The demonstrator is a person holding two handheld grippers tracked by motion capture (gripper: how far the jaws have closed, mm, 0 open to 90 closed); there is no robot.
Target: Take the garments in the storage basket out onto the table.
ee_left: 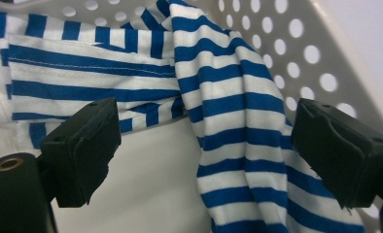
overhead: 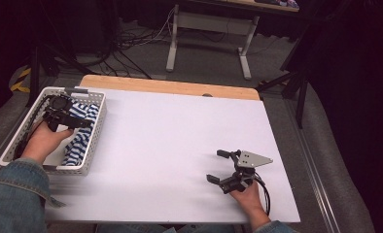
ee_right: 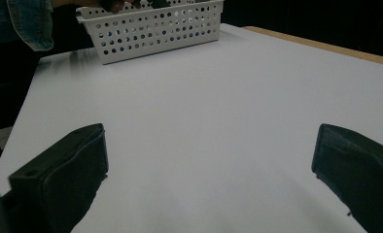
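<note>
A blue-and-white striped cloth lies crumpled in a white perforated basket at the table's left edge. My left gripper is down inside the basket over the cloth. In the left gripper view its jaws stand wide apart on either side of a hanging fold of the striped cloth, and the pads do not press on it; the basket wall runs behind. My right gripper rests open on the white tabletop at the front right, with nothing between its jaws.
The white table surface stretches between the two hands, with a wooden strip along its far edge. From the right gripper view the basket stands far off beside a denim sleeve. Desk legs and cables lie on the floor beyond.
</note>
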